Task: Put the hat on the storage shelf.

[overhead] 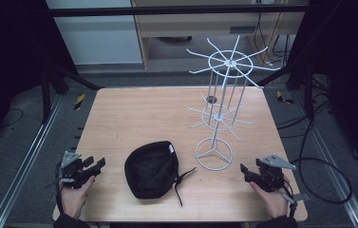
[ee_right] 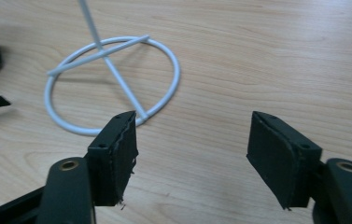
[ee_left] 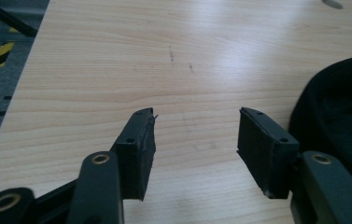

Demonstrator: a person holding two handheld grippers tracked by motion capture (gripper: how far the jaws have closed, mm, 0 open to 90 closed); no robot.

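Note:
A black cap (overhead: 151,169) lies upside down near the front middle of the wooden table (overhead: 134,114), its strap (overhead: 182,180) trailing to the right. A white wire rack (overhead: 221,102) with two tiers of hooks stands on a ring base (overhead: 213,153) right of the cap. My left gripper (overhead: 99,165) rests at the front left, open and empty, with the cap's edge (ee_left: 337,107) at its right. My right gripper (overhead: 244,171) sits at the front right, open with nothing between its jaws; the rack's ring base (ee_right: 113,84) lies just ahead of its left jaw.
Bare wood (ee_left: 164,56) stretches ahead of the left gripper. A small dark disc (overhead: 211,99) lies on the table behind the rack. Metal frame rails (overhead: 29,156) and cables (overhead: 328,166) run along the floor on both sides.

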